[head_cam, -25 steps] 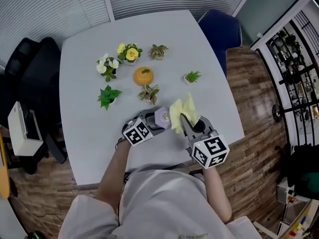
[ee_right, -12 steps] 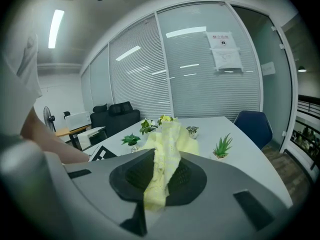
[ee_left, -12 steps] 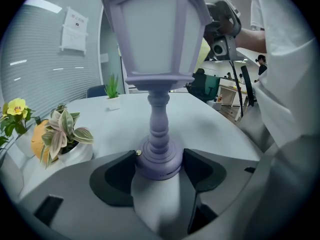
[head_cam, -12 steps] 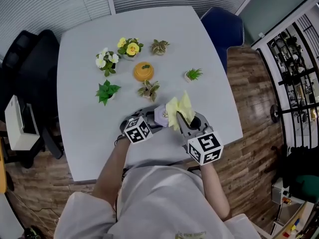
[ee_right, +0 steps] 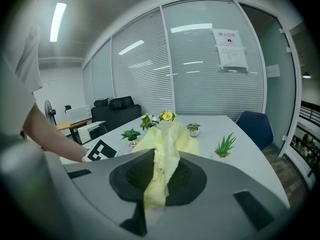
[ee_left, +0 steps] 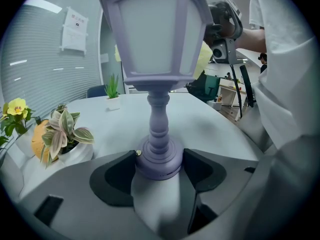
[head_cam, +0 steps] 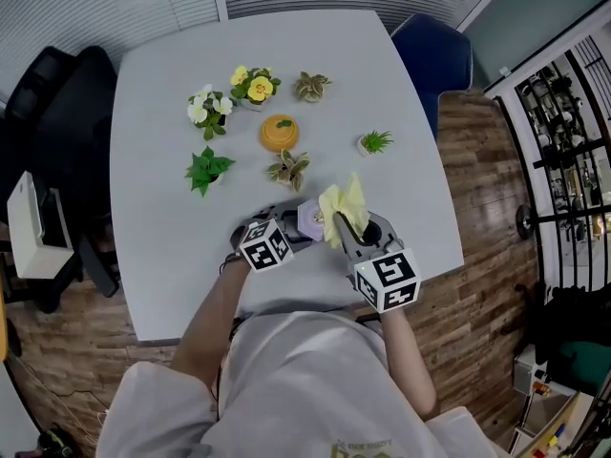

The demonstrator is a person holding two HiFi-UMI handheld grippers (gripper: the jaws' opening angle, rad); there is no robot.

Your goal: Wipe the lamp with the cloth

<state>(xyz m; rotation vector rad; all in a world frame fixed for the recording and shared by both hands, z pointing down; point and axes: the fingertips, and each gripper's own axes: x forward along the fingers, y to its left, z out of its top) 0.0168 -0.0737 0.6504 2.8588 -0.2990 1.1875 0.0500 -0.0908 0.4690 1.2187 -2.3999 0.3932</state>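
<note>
Moved: right gripper (ee_right: 157,173) dips slightly, pinching yellow cloth (ee_right: 167,139) beside lamp (ee_left: 155,39).
Left gripper (ee_left: 160,168): jaws just closing, clamped on lamp base.
Writing: wall notice (ee_right: 229,49), unreadable.
Room: lamp near front edge of table (head_cam: 162,256); bare top leftward.

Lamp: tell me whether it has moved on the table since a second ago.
No. The lamp stands where it did, just below and to the right of the striped-leaf plant, the gap between them unchanged.

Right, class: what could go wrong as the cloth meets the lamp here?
The left gripper, whose jaws have just been closing, holds the lamp only by its base, so a hard wipe up top might tip it. The cloth trails loose and could brush the plant nearby.
</note>
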